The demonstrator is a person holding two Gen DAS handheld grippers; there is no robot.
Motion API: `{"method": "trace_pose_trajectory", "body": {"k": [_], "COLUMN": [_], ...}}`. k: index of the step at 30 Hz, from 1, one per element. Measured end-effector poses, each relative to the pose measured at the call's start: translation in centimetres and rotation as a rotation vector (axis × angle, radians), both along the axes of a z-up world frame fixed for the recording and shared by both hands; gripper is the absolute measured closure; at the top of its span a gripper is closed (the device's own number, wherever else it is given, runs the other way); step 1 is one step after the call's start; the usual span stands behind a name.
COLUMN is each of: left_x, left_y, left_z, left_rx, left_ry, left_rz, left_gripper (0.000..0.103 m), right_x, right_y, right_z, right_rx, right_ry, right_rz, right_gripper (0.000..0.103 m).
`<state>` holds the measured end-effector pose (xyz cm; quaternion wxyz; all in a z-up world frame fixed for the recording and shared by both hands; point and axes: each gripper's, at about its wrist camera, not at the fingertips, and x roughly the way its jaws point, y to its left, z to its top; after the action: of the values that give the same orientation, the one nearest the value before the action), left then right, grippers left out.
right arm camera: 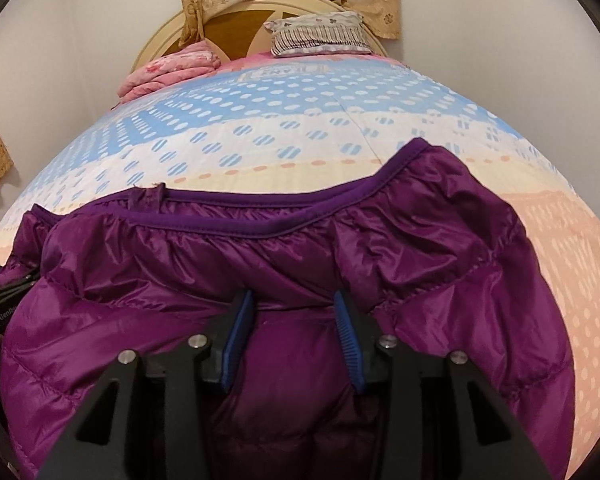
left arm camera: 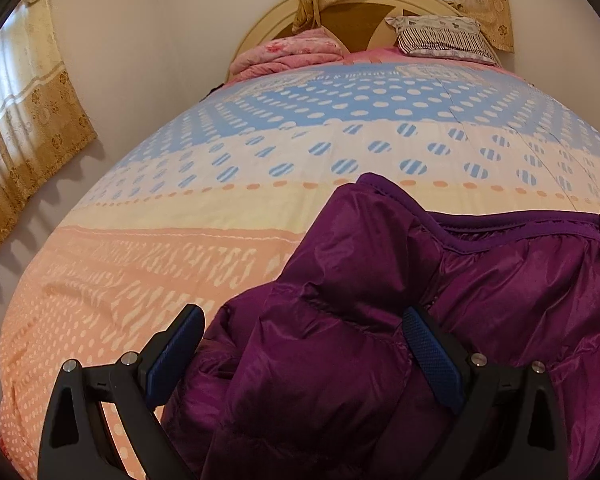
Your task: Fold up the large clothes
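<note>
A shiny purple puffer jacket lies bunched on the near end of the bed; it also shows in the right wrist view. Its darker purple trimmed hem runs across its far edge. My left gripper is open, its blue-padded jaws wide apart on either side of a puffy fold at the jacket's left end. My right gripper has its jaws partly apart with a fold of jacket fabric bulging between them. The left gripper's black body shows at the left edge of the right wrist view.
The bed has a dotted blue, cream and orange quilt. At the far end are a folded pink blanket, a striped pillow and a round headboard. Curtains hang on the left wall.
</note>
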<state>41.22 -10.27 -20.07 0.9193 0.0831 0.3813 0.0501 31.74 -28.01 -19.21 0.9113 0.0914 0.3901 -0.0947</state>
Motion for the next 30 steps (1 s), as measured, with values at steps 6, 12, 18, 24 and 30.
{"method": "trace_pose_trajectory", "body": {"k": [6, 12, 18, 24, 30], "left_x": [0.2, 0.2, 0.2, 0.2, 0.3], "left_y": [0.4, 0.4, 0.4, 0.4, 0.4], "left_z": [-0.3, -0.5, -0.5, -0.5, -0.5], "left_rx": [-0.026, -0.026, -0.031, -0.031, -0.030], "left_ry": [0.035, 0.040, 0.045, 0.046, 0.046], "left_rz": [-0.002, 0.000, -0.001, -0.001, -0.001], "left_gripper": [0.002, 0.002, 0.001, 0.001, 0.001], "right_x": [0.3, 0.8, 1.1, 1.1, 1.1], "right_y": [0.0, 0.2, 0.5, 0.6, 0.7], "right_z": [-0.3, -0.7, -1.0, -1.0, -1.1], "right_rx": [-0.005, -0.027, -0.053, -0.064, -0.075], "right_ry": [0.018, 0.049, 0.069, 0.073, 0.077], "right_rz": [-0.006, -0.006, -0.006, -0.006, -0.007], "right_gripper": [0.059, 0.058, 0.056, 0.056, 0.056]}}
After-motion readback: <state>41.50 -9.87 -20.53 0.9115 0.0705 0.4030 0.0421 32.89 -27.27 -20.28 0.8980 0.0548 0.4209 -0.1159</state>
